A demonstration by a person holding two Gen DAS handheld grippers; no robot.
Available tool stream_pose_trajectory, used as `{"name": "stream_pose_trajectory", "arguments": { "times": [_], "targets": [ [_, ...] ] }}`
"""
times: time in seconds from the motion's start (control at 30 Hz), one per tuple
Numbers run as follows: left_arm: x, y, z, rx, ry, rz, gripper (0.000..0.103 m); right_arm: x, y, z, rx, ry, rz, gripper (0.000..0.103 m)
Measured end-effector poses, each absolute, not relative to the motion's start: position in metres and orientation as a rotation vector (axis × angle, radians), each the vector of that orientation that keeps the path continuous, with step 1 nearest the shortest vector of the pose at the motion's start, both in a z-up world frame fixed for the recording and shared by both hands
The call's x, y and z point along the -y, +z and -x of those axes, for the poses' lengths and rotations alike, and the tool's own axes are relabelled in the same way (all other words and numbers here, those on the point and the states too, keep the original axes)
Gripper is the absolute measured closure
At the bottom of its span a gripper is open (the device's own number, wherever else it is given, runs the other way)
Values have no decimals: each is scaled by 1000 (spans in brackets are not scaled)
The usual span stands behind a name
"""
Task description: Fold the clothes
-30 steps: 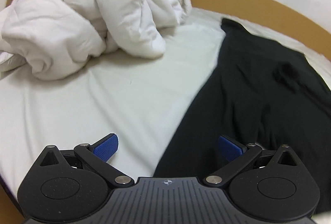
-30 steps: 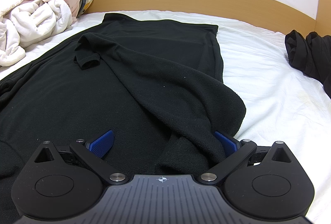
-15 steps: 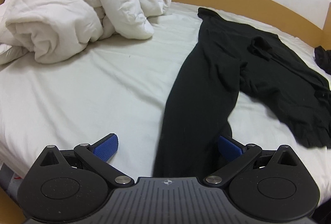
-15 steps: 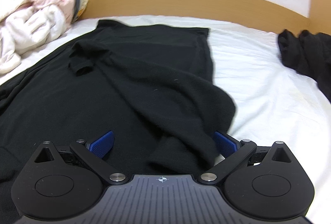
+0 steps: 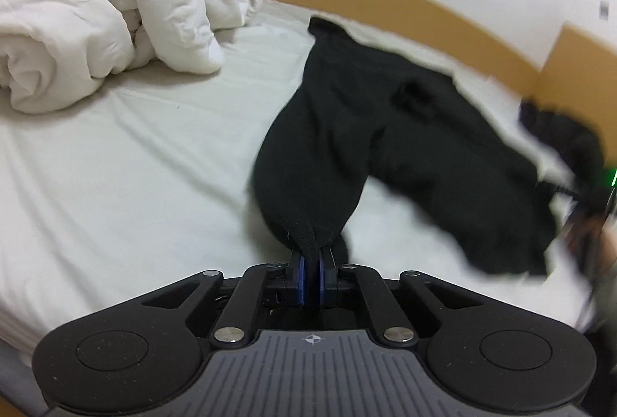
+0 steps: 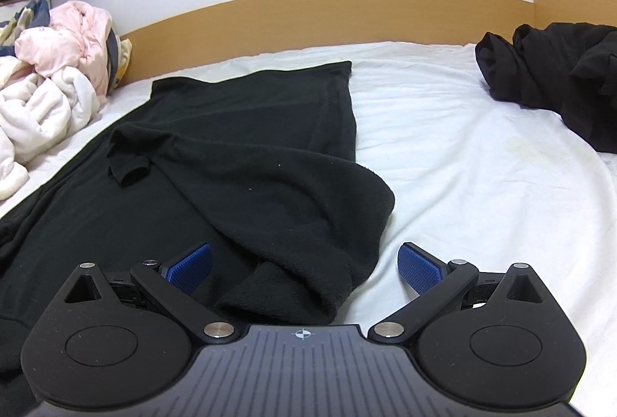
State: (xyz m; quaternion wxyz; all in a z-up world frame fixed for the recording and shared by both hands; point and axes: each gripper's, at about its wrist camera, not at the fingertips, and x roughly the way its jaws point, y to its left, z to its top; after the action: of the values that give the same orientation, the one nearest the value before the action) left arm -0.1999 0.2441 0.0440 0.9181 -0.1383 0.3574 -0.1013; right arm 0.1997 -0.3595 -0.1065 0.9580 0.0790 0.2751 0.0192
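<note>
While the left tongs (image 5: 311, 272) stand clamped, their blue pads pressed together on a gathered edge of the long black fleece garment (image 5: 327, 155), the cloth rises from the pads and fans out toward the far side of the bed. In the left wrist view the garment runs from the near centre up to the far headboard, with a second fold spreading off to the right, blurred in that part. At the far right edge of that view a blurred dark shape shows; what it is cannot be told.

The right tongs (image 6: 304, 268) stand wide apart, holding nothing. Between their blue ribbed pads (image 6: 191, 266) lies a rounded fold of the same black garment (image 6: 246, 162), not touched by either pad. The left pad sits over black cloth; the right pad sits over bare sheet.

The garment lies lengthwise on the white bed sheet (image 6: 462, 155), its far hem flat and near the curved tan wooden headboard (image 6: 308, 16). A small turned-up cuff or flap rests on its upper left portion.

To the far left, a crumpled cream-white quilted duvet (image 5: 96, 24) is heaped on the bed, with a pale pink padded item (image 6: 73, 35) on top. At the far right, a separate crumpled black garment (image 6: 559, 78) lies well apart from the first.
</note>
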Motion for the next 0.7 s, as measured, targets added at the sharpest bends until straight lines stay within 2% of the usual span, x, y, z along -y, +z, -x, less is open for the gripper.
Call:
{"name": "stream_pose_trajectory", "arguments": {
  "times": [0.17, 0.37, 0.6, 0.63, 0.7],
  "targets": [
    [-221, 90, 153, -767, -285, 334, 98, 362, -108, -201, -587, 59, -174, 0],
    [-149, 137, 77, -824, -373, 276, 97, 363, -110, -203, -604, 70, -183, 0],
    [-63, 130, -32, -925, -371, 267, 93, 366, -110, -201, -601, 73, -197, 0],
    [-52, 122, -45, -936, -347, 269, 90, 365, -111, -201, -602, 72, -194, 0],
    [-31, 106, -68, -962, -264, 228, 69, 364, -111, -203, -602, 71, -191, 0]
  ]
}}
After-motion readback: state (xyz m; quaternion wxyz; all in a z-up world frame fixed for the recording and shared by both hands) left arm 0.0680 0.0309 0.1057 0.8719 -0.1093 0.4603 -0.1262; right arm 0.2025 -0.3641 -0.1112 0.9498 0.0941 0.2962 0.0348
